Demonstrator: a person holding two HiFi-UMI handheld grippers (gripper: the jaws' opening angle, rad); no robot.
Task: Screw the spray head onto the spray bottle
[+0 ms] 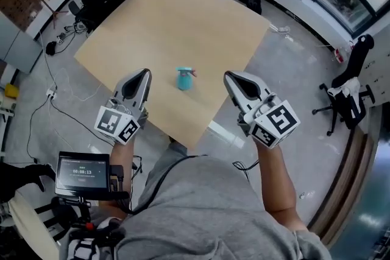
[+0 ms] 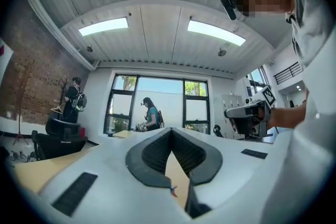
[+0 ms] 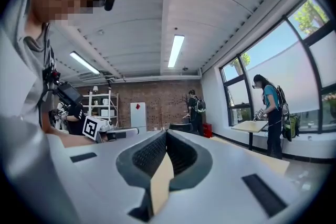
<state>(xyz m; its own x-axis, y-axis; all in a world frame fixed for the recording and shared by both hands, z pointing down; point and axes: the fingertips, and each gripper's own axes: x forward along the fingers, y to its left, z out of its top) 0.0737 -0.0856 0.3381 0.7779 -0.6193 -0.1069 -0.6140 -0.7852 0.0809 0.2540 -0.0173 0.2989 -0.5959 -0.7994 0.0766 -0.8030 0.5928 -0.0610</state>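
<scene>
**Left gripper and right gripper, both shut and empty**

Head view: the two flank one blue spray bottle, upright on one pale wooden table. Grey floor surrounds it.
Left gripper view: jaws pressed together.
Right gripper view: likewise, with a brick wall behind.

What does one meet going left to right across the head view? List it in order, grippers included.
left gripper → teal spray bottle → right gripper → black office chair
</scene>
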